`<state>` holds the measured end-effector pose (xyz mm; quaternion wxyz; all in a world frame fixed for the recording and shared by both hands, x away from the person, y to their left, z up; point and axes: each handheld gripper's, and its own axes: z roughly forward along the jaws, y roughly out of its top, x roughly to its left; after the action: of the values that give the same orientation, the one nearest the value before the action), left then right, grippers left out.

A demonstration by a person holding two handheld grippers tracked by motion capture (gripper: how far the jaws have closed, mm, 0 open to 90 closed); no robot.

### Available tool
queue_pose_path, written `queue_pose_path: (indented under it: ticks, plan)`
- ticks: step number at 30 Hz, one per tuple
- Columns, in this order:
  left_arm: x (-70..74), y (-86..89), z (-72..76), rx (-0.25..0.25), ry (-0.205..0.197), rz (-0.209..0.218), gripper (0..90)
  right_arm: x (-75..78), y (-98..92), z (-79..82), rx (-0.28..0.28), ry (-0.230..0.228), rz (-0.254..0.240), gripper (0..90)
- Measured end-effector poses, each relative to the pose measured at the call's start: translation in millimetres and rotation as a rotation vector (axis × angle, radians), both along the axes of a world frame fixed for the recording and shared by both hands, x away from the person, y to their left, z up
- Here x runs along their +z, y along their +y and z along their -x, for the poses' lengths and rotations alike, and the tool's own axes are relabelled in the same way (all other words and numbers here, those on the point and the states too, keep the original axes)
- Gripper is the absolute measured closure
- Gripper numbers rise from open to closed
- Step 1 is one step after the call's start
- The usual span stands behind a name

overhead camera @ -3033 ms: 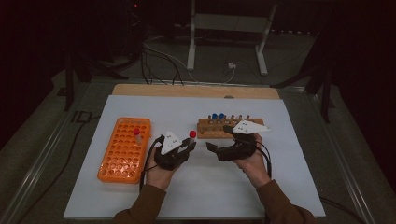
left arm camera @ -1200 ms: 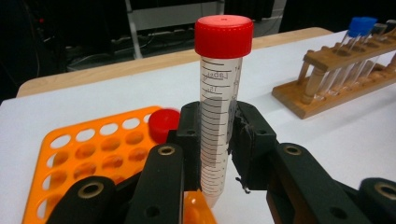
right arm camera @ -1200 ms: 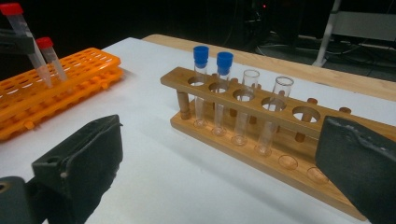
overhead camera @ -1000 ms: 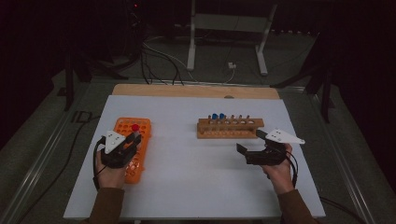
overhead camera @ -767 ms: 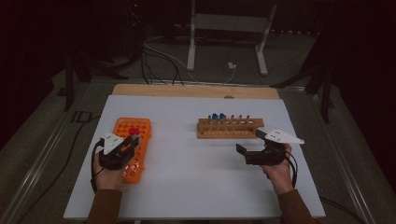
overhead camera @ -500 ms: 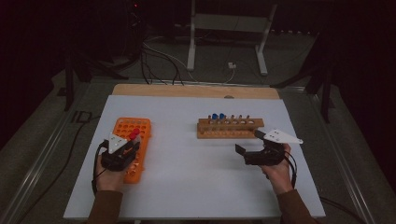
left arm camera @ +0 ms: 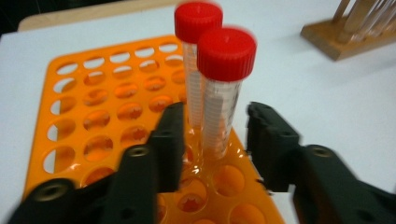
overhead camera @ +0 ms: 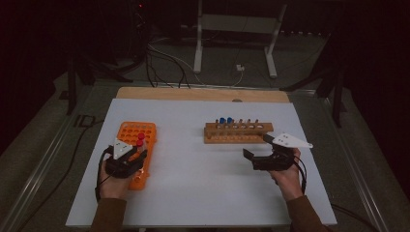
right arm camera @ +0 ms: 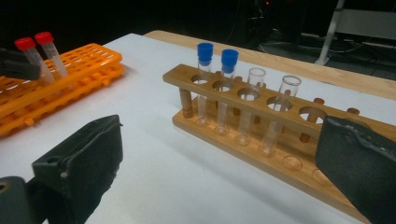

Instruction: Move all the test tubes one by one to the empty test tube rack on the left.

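My left jaws (left arm camera: 215,144) have just been opening and stand released on either side of the nearer red-capped tube (left arm camera: 223,88), upright in the orange rack (left arm camera: 88,121) near its right edge, a second red-capped tube (left arm camera: 194,56) just behind. Bare white worktop (overhead camera: 193,169) lies open to their right. My right jaws (right arm camera: 224,177) gape empty, the wooden rack (right arm camera: 261,116) just ahead.

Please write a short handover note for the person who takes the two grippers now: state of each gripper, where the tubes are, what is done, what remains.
Left gripper: jaws have just been opening, nearer red-capped tube between them, pads clear of it.
Right gripper: open, empty, facing the wooden rack.
Done: two red-capped tubes stand side by side in the orange rack.
Wooden rack holds two blue-capped tubes and two uncapped tubes.
Left, probably: draw the left gripper back, then move the next tube.
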<state>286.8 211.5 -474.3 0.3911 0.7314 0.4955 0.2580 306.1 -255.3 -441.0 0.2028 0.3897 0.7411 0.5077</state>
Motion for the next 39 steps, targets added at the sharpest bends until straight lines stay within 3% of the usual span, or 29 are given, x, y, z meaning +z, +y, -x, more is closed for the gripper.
queue_pose_path:
  ticks: [9, 15, 20, 28, 36, 39]
  plan:
    - [15.4, 1.0, 11.8, 0.008, -0.106, 0.112, 25.2, 5.7, 2.4, -7.7, -0.013, -0.002, 0.008, 1.5]
    - [23.2, -7.5, 16.2, -0.014, -0.145, 0.144, 15.0, 11.8, 5.1, -20.8, -0.035, 0.007, 0.026, 5.2]
    - [23.0, -17.5, 17.5, -0.046, -0.145, 0.145, 1.5, 16.0, 5.8, -34.6, -0.055, 0.014, 0.031, 11.0]
    - [24.3, -30.3, 19.4, -0.086, -0.157, 0.118, 1.6, 11.4, 2.5, -60.7, -0.116, 0.043, 0.058, 24.3]
    - [24.2, -42.8, 20.9, -0.114, -0.165, 0.108, 0.7, -3.6, 4.2, -79.5, -0.154, 0.068, 0.088, 53.8]
    - [24.4, -47.2, 21.9, -0.124, -0.167, 0.106, 0.7, -7.7, 8.2, -84.4, -0.154, 0.07, 0.089, 59.8]
